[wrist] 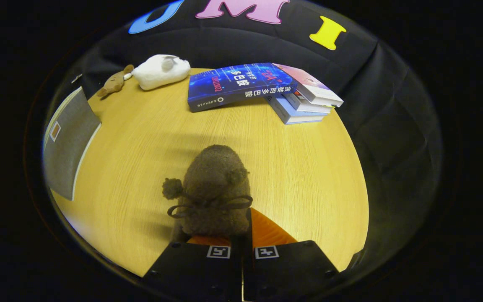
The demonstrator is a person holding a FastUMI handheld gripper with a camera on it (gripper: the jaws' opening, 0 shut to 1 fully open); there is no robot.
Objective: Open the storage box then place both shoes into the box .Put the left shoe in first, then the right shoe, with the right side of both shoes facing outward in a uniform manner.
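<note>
A brown fuzzy shoe (216, 188) with a dark bow and a pom-pom sits just ahead of my fingers, toe pointing away from me. My gripper (241, 228) is shut on its near rim. The orange fingers (268, 233) press close together at the shoe's back edge. The shoe looks lifted a little above the wooden table (308, 167), with a soft shadow around it. The grey fabric storage box (67, 142) with a white rim stands off to the left of the shoe. I cannot tell what lies inside it.
Beyond the shoe, a blue book (239, 86) leans on a stack of books (304, 102) at the table's far side. A white fluffy item (159, 71) and a small brown plush item (115, 82) lie at the far left corner.
</note>
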